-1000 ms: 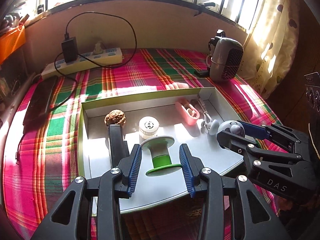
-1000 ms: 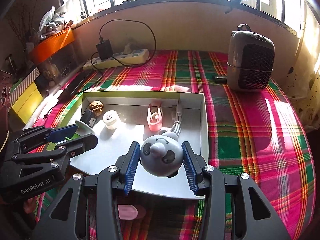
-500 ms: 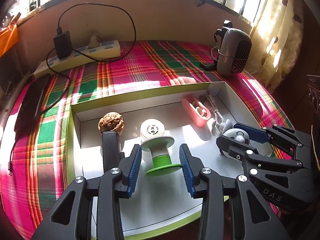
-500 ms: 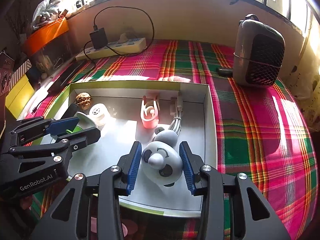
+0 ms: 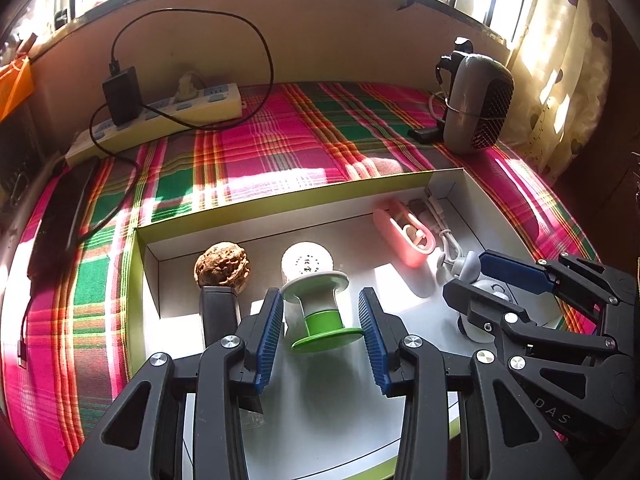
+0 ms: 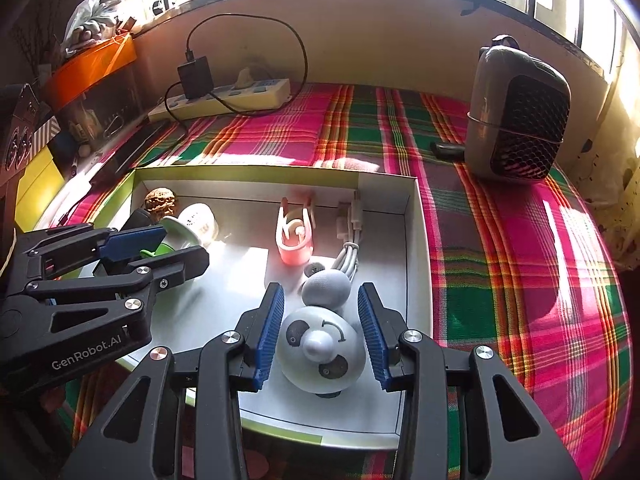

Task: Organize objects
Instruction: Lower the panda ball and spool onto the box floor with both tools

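A shallow white tray with a green rim [image 5: 280, 196] [image 6: 248, 172] lies on the plaid cloth. My left gripper [image 5: 322, 334] is shut on a green and white spool [image 5: 320, 308], held low over the tray floor; it also shows in the right wrist view [image 6: 176, 236]. My right gripper [image 6: 322, 334] is shut on a grey panda-faced toy [image 6: 320, 354] over the tray's right part. In the tray lie a brown walnut [image 5: 222, 266], a white round jar [image 5: 306, 260], a black bar [image 5: 218, 316], a pink clip [image 5: 404, 234] and a white cable [image 6: 350, 236].
A grey fan heater [image 6: 516, 120] stands at the back right beside a small black object [image 6: 446, 150]. A power strip with a black charger [image 5: 160, 112] lies at the back left. A dark phone [image 5: 60, 216] lies at the left. An orange box [image 6: 92, 68] sits far left.
Both grippers have moved forward and lower over the tray, each still holding its object. The panda toy now sits deeper in the tray, next to the cable.
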The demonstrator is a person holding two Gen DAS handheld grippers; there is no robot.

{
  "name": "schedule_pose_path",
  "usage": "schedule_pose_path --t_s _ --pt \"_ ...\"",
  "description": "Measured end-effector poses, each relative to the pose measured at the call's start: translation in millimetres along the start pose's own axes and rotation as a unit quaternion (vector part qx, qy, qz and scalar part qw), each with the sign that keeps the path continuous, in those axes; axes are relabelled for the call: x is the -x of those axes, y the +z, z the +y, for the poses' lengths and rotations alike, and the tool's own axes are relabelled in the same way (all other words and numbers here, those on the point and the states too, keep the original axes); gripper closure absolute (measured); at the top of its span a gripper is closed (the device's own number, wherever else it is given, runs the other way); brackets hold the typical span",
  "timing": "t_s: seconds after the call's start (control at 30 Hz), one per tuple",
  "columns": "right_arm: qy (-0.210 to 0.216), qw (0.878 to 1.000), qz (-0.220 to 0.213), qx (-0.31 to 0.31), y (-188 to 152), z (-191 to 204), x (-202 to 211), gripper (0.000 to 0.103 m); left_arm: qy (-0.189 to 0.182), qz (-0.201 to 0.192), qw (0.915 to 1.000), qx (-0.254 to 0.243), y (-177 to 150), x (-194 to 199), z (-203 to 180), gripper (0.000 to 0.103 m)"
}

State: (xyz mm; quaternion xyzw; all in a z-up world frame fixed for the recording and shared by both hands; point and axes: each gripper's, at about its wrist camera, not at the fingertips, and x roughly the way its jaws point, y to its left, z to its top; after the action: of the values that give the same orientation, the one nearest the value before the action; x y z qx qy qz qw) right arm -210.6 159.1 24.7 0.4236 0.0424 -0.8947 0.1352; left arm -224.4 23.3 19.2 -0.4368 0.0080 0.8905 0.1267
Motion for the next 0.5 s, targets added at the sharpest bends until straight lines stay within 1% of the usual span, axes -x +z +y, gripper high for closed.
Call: schedule_pose_path --t_s 0.17,0.5 --pt "-0.001 1.000 -0.003 0.001 -0.5 0.5 0.4 0.063 0.011 -0.002 0.9999 -0.003 3.4 -4.1 2.3 0.066" --pt "-0.001 1.000 -0.003 0.001 -0.2 0.0 0.9 0.063 0.020 -0.005 0.9998 -0.002 8.0 -8.7 3.5 0.065"
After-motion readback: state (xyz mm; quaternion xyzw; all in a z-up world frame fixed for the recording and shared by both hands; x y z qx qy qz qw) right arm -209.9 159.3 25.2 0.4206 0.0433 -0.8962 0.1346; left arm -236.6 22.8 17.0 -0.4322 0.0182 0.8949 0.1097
